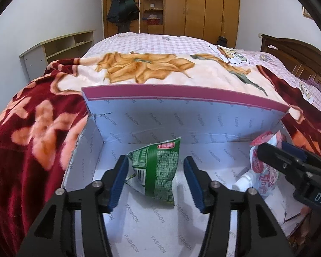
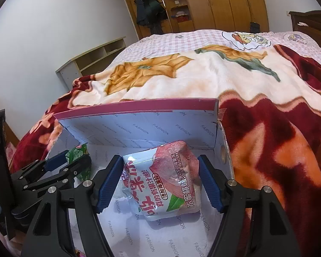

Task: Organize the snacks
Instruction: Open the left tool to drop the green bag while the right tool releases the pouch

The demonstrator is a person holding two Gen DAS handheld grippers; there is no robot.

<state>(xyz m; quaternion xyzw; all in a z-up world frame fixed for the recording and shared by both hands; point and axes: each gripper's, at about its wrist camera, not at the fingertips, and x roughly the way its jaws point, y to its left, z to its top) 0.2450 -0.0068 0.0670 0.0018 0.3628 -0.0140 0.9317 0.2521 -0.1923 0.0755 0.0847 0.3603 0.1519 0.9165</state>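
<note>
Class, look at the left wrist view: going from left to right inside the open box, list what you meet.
Left wall of the box → green snack bag → white cap of the pink pouch → pink pouch → right claw.

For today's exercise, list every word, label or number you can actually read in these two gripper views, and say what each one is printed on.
"FASHION": repeated all over the white lining of the box.
"DAS": white letters on the right gripper body, cut off at the frame edge.
Green snack packet: red label and fine print, too small to read.
Pink and white snack pouch: large Chinese characters, upside down; I cannot read them reliably.
</note>
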